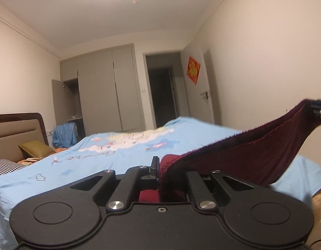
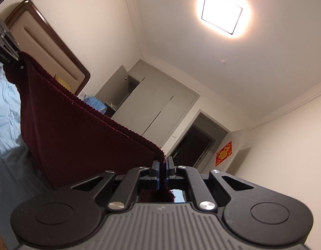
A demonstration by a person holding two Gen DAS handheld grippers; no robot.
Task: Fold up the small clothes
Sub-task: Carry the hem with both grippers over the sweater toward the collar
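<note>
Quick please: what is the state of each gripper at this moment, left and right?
Left gripper: closed on one end of the dark red garment.
Right gripper: closed on the garment's other end, held above the bed.

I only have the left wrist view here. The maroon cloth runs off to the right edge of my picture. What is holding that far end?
Observer: The right gripper is shut on the maroon cloth.
Operator: Is the cloth between them taut or sagging?
Observer: Its top edge runs nearly straight to the left gripper; the body hangs below.
Operator: Anything under it?
Observer: The light blue bedsheet.
</note>
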